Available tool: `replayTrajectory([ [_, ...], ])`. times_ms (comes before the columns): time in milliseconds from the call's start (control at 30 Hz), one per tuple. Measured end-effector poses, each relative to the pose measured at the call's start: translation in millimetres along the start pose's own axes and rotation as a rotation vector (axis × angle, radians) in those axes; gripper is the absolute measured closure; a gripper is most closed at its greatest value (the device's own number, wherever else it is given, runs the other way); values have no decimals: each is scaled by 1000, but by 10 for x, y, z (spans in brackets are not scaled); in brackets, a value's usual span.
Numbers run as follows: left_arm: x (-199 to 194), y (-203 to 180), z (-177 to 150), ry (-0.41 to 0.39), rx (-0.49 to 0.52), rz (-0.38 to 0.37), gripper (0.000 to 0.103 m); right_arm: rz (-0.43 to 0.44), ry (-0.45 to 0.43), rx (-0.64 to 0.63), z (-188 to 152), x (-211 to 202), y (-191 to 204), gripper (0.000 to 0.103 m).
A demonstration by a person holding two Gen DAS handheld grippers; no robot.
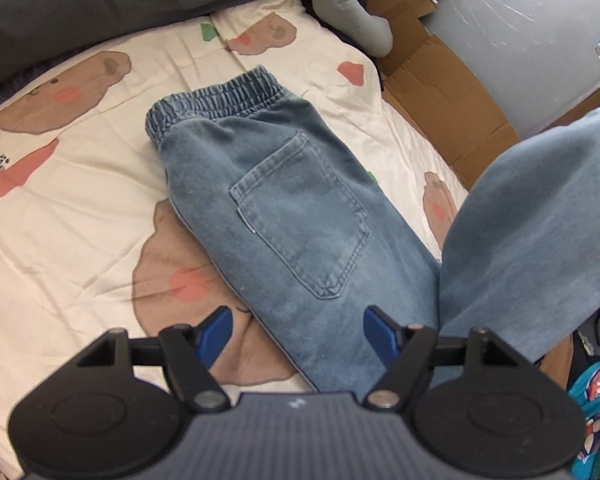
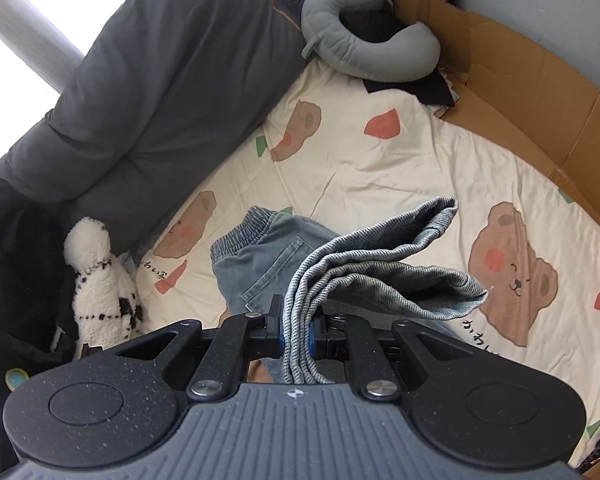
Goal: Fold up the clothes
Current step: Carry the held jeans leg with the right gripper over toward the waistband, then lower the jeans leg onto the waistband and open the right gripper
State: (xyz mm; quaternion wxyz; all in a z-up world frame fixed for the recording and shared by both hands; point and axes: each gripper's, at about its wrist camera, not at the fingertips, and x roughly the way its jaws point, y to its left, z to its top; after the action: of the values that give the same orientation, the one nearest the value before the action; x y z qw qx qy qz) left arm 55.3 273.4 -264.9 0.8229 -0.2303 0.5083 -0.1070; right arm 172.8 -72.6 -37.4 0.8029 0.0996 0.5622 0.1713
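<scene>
Jeans (image 1: 300, 200) on cream bear-print bedsheet (image 1: 80, 220), grey duvet (image 2: 160, 80) behind, cardboard (image 2: 540, 100) alongside, right gripper (image 2: 296, 330) clamping bunched legs, left gripper (image 1: 298, 326) spread wide, empty

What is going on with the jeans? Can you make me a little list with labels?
garment: blue jeans, waistband end lying on the bear-print sheet
lifted part: leg ends, bunched and raised off the sheet
right gripper: shut on the leg ends
left gripper: open above the jeans, holding nothing
nearby: grey neck pillow, white plush toy
</scene>
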Motion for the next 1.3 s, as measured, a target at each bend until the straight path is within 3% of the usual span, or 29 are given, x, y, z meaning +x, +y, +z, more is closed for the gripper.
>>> replayTrajectory([
  [400, 103, 0, 111, -59, -34, -27, 28, -50, 12, 80, 80, 575, 0, 94],
  [800, 219, 47, 240, -175, -94, -1, 28, 46, 122, 137, 177, 1621, -36, 93],
  [1300, 398, 345, 295, -304, -179, 51, 28, 166, 235, 96, 352, 2808, 236, 91],
])
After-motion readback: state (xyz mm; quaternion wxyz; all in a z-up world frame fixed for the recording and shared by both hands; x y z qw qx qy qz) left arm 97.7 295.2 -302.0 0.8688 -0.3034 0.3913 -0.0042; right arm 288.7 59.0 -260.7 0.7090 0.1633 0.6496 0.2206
